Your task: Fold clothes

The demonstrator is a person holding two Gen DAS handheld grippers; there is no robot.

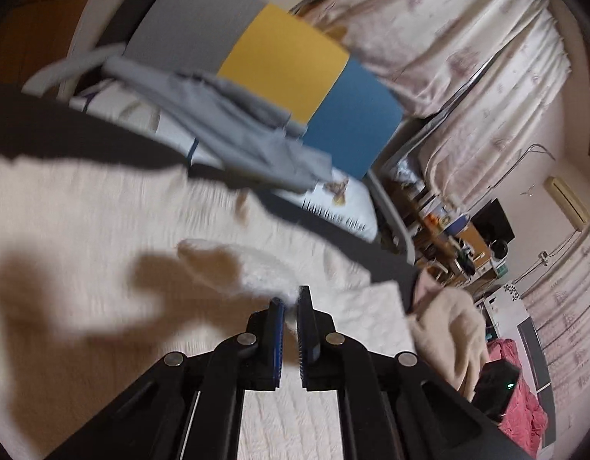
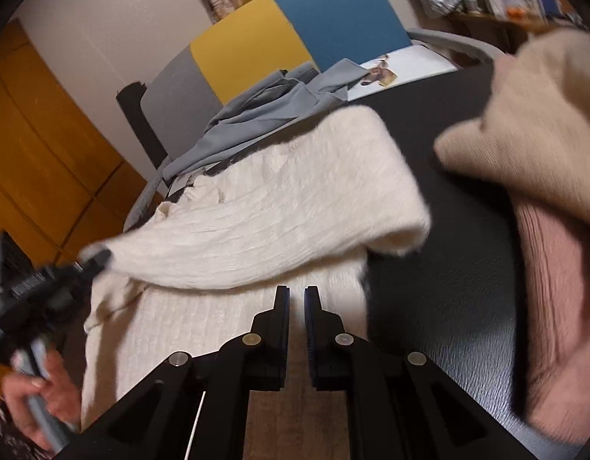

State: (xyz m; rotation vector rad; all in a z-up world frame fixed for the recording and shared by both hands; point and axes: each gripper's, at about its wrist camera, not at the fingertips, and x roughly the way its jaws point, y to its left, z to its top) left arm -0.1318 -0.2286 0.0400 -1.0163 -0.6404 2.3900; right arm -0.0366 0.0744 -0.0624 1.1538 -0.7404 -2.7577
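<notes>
Cream knit sweater on black worktop; left gripper pinches its folded edge; right gripper nearly closed, empty.

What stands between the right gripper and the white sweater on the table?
Nothing visible does. The right gripper hovers directly over the white sweater, its jaws nearly closed and empty. The beige garment lies off to the right on the black table, and the gray clothing lies behind the sweater.
</notes>
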